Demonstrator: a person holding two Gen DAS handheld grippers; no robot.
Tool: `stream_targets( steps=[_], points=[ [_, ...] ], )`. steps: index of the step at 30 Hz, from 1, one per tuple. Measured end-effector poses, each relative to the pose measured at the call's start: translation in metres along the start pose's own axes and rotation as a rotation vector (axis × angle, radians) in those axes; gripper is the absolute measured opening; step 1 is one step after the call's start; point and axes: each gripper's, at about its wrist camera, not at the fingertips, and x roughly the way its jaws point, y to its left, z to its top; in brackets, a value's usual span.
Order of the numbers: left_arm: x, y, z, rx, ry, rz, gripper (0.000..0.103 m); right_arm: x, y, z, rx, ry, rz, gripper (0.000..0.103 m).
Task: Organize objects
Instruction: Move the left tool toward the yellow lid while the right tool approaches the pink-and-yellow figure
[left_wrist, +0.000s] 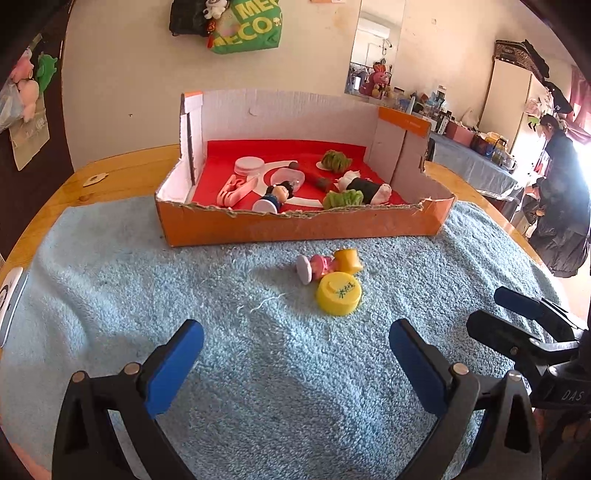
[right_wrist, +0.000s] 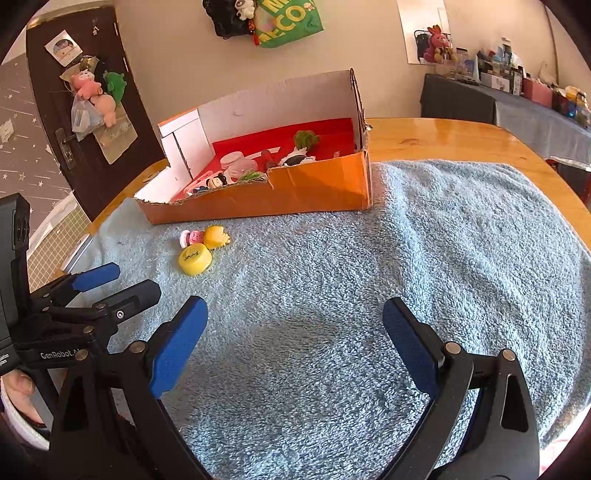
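A yellow round cap (left_wrist: 338, 293) (right_wrist: 194, 260) lies on the blue towel (left_wrist: 258, 369) (right_wrist: 406, 258), touching a small pink-and-yellow toy figure (left_wrist: 327, 264) (right_wrist: 205, 237) lying on its side. Behind them stands an orange cardboard box (left_wrist: 295, 227) (right_wrist: 314, 192) with a red floor, holding several small toys, a white lid and green yarn balls. My left gripper (left_wrist: 295, 332) (right_wrist: 122, 280) is open, low over the towel just short of the cap. My right gripper (right_wrist: 295, 314) (left_wrist: 491, 306) is open too, over bare towel to the right of the left one.
The towel covers a round wooden table (left_wrist: 122, 177) (right_wrist: 461, 136). A white device (left_wrist: 9, 302) sits at the table's left edge. A person in dark clothes (left_wrist: 561, 192) stands at the far right by a cluttered side table (left_wrist: 476, 158).
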Motion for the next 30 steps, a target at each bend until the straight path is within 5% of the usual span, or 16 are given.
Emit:
stream_targets(
  steps=[7,11,16,21,30],
  points=[
    [0.023,-0.007,0.017,0.023,0.075,-0.030,0.074,0.002,-0.010,0.009,0.002,0.011,-0.007,0.097],
    [0.029,-0.010,0.022,0.034,0.075,-0.041,0.069,0.004,-0.015,0.015,0.008,0.009,-0.007,0.097],
    [0.035,-0.012,0.026,0.051,0.088,-0.091,0.042,0.010,-0.019,0.018,0.025,0.021,-0.005,0.097],
    [0.032,-0.012,0.024,0.065,0.079,-0.110,0.032,0.014,-0.020,0.018,0.032,0.028,-0.003,0.097],
    [0.014,0.002,0.021,0.056,0.054,-0.129,0.031,0.017,-0.011,0.020,0.015,0.032,0.002,0.097]
  ],
)
